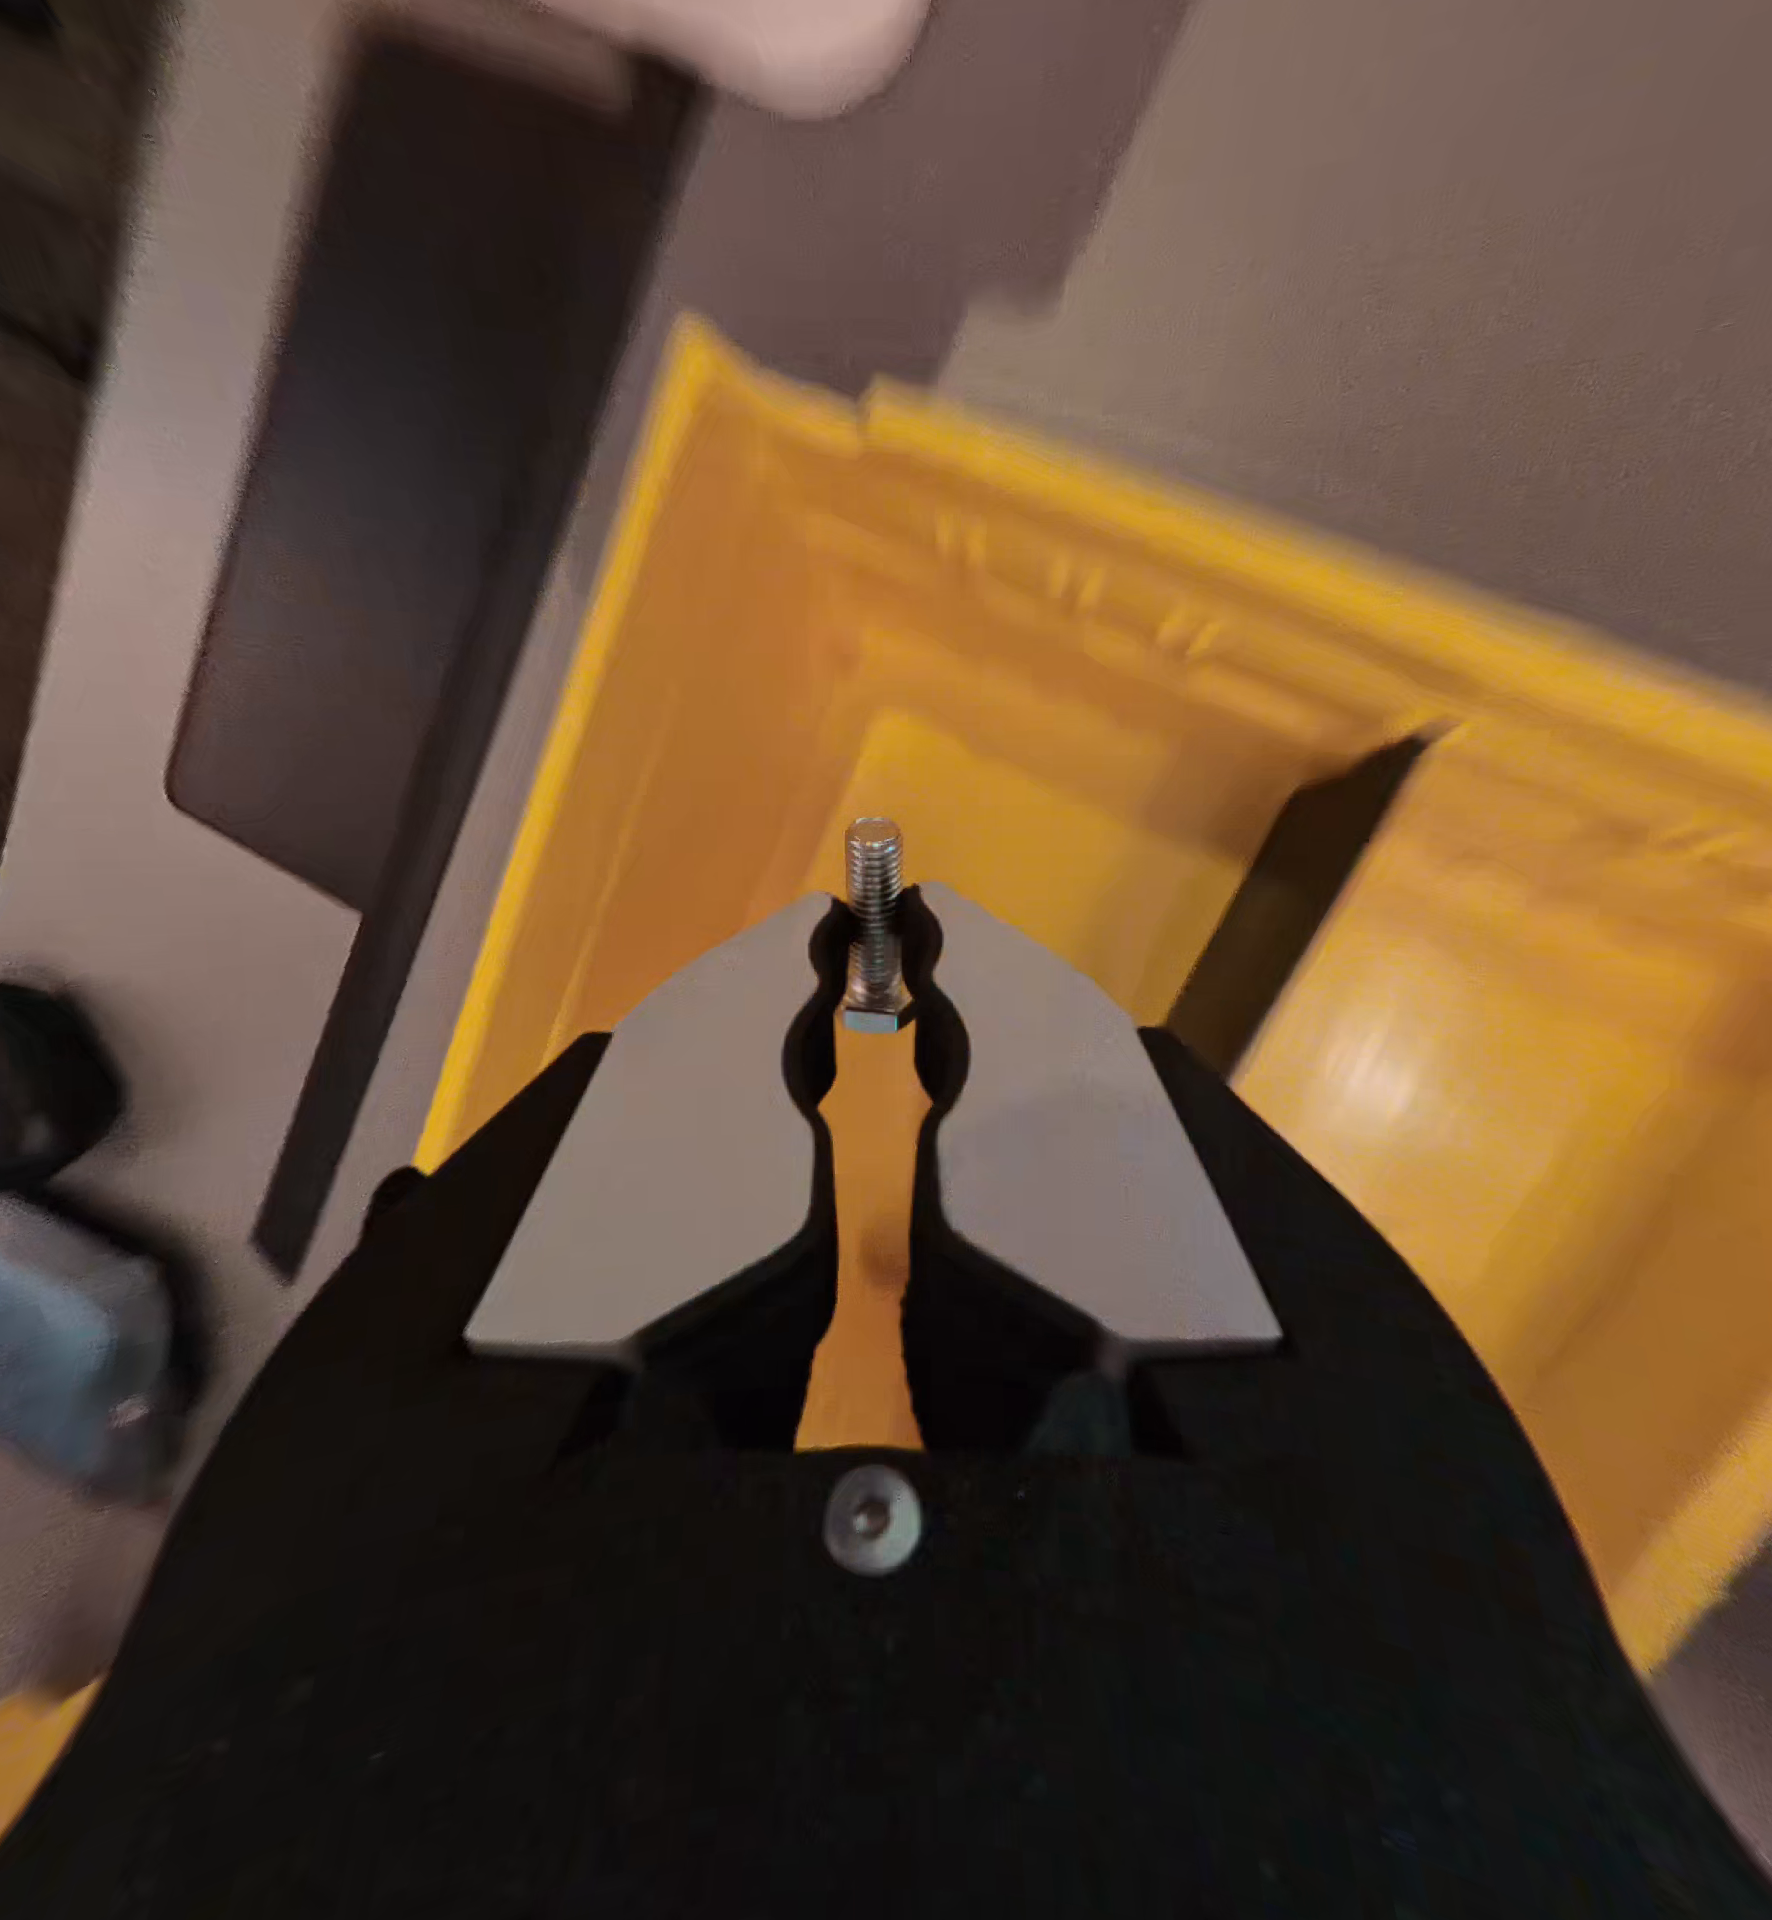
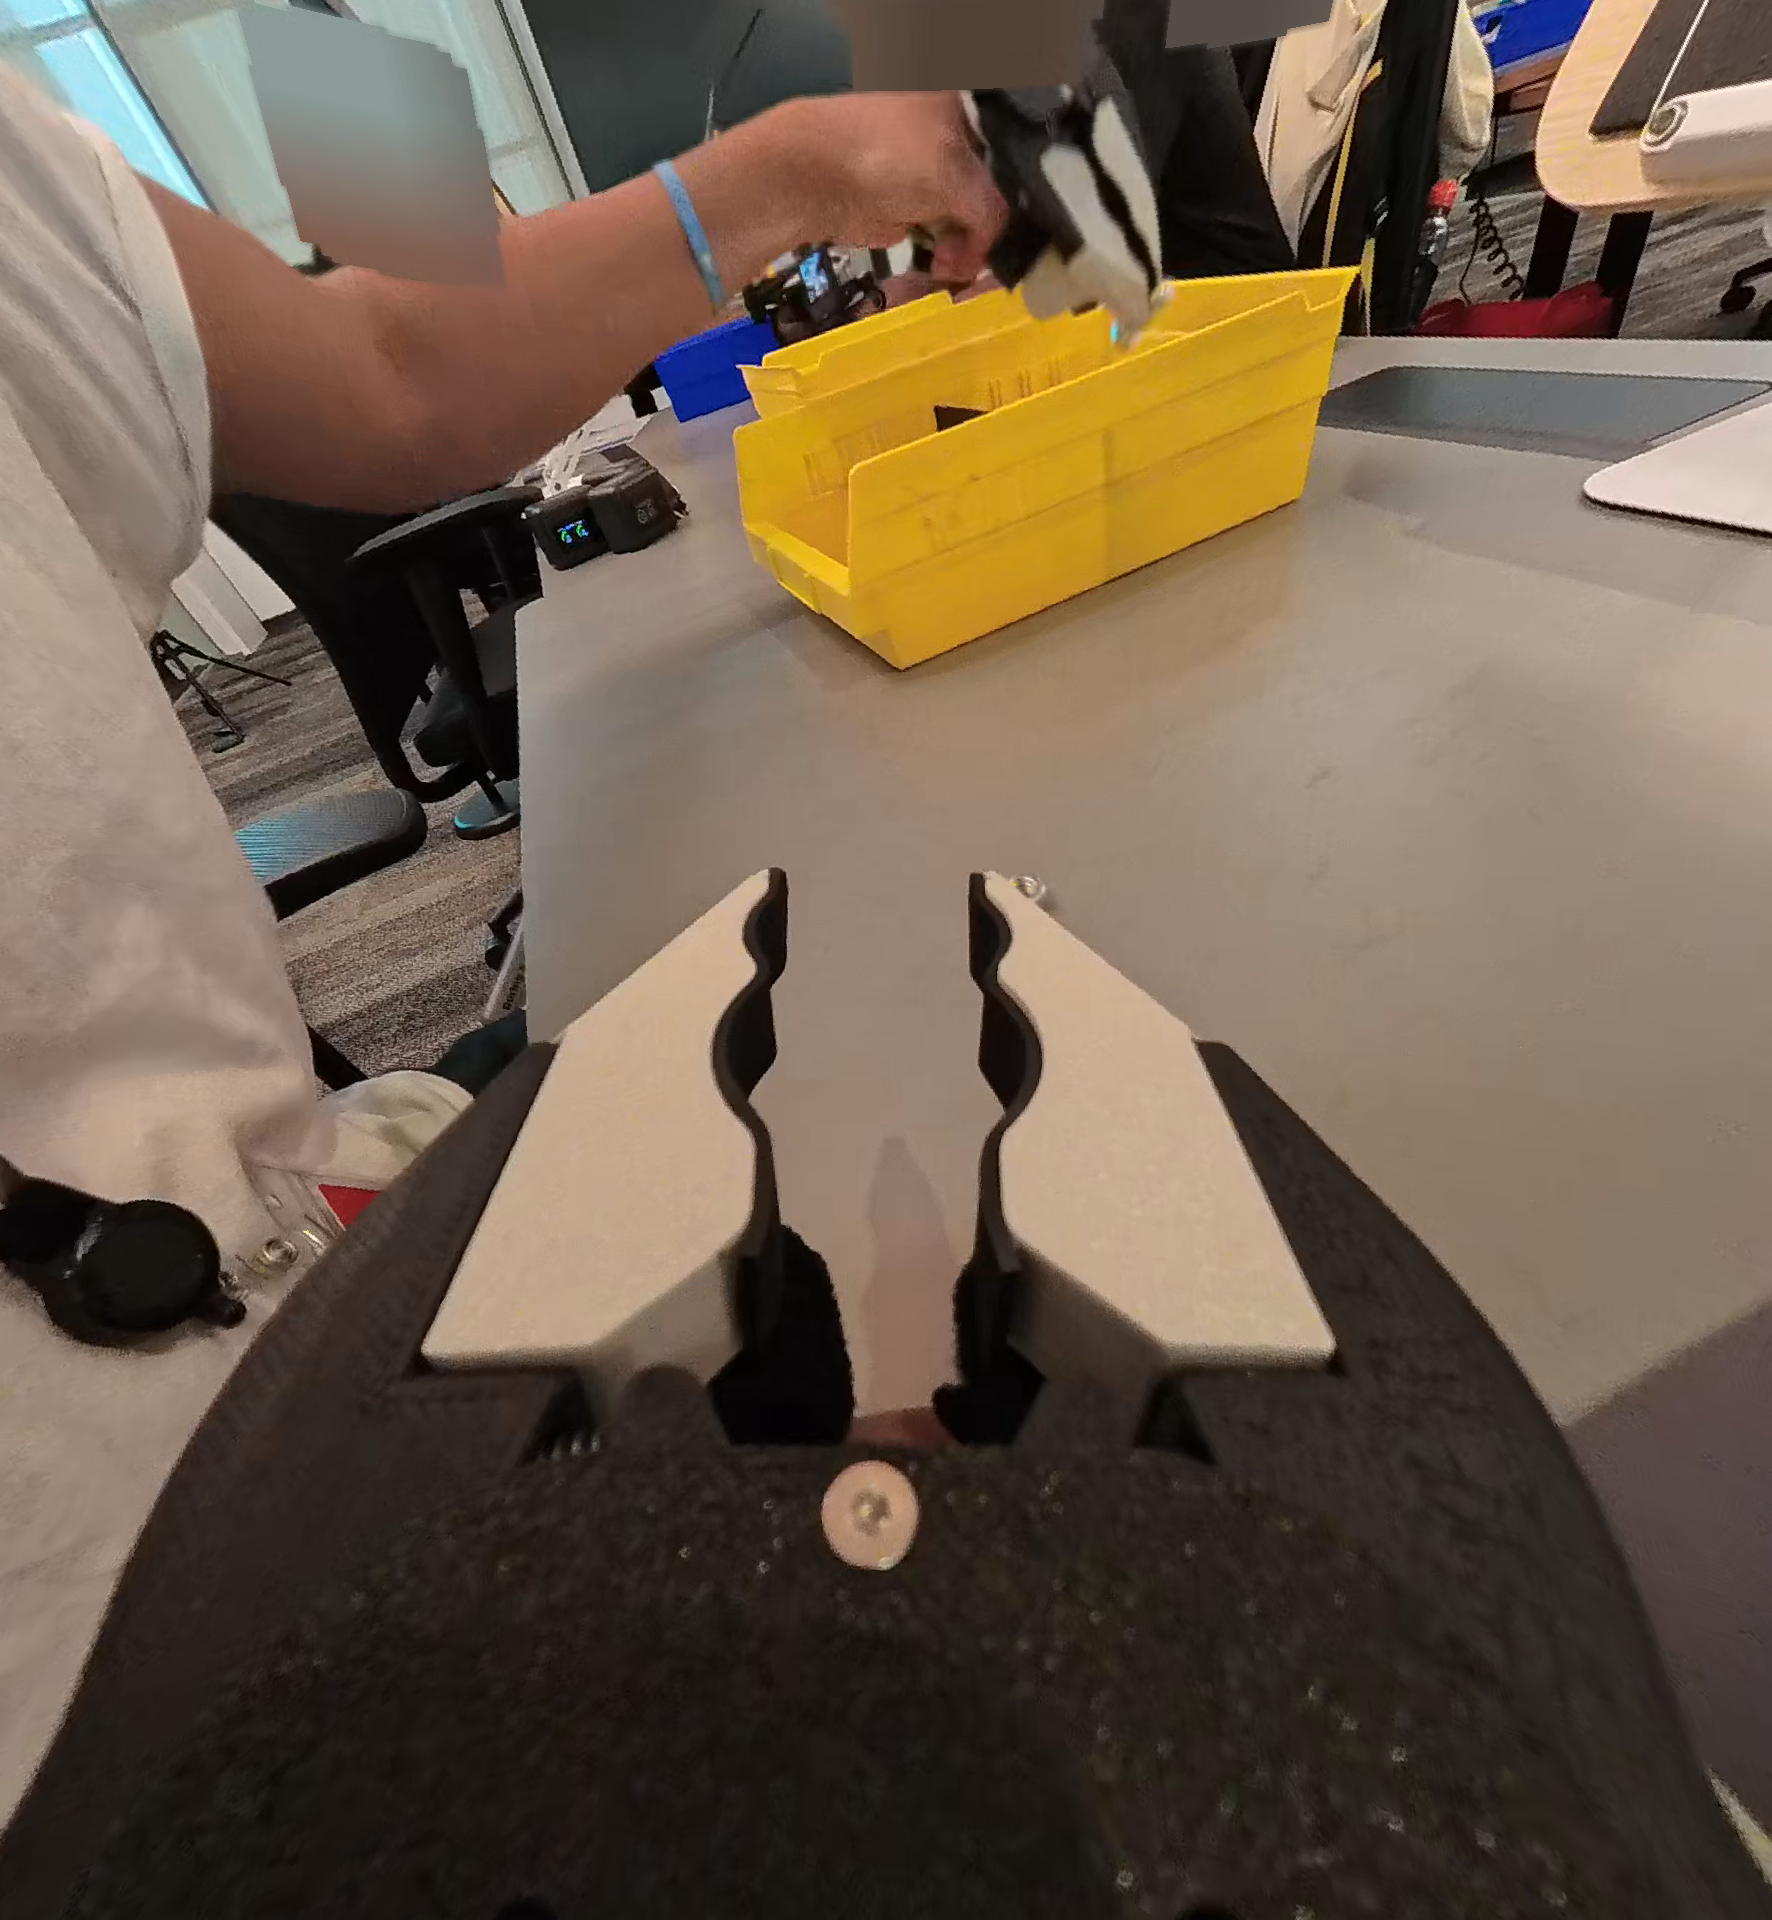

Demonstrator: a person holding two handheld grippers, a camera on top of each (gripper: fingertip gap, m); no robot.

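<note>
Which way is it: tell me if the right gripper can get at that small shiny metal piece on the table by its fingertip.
Probably yes. The right gripper is open and holds nothing, and the small metal piece lies on bare table just outside its fingertip, nothing between.

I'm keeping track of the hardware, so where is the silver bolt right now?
The silver bolt is clamped between the fingertips of the left tool in the left wrist view, threaded end pointing away, above the yellow bin.
</note>
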